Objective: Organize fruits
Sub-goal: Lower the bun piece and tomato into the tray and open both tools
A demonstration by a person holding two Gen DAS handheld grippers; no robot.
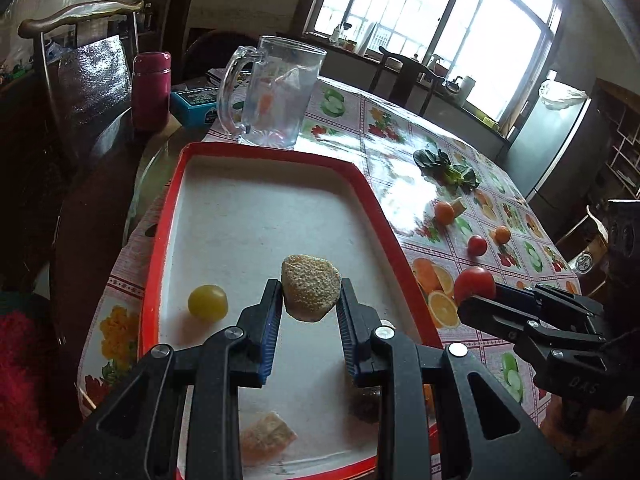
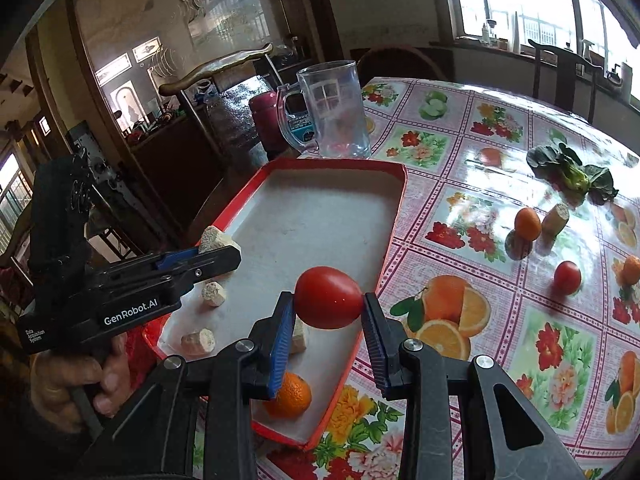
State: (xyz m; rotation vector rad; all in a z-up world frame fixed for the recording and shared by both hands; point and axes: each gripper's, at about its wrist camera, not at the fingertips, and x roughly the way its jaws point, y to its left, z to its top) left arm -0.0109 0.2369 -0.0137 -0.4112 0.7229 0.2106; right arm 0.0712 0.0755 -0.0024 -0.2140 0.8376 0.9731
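Note:
My left gripper is shut on a pale yellow corn cob chunk, held just above the red-rimmed white tray. A small yellow fruit lies in the tray to its left. My right gripper is shut on a red tomato over the tray's right rim. In the tray lie an orange and several corn pieces. Out on the tablecloth sit an orange, a corn piece, a second tomato and a small orange.
A glass mug stands just beyond the tray's far edge, with a red flask and a blue box to its left. Leafy greens lie far right on the floral tablecloth. Chairs ring the table. A hand grips the left tool.

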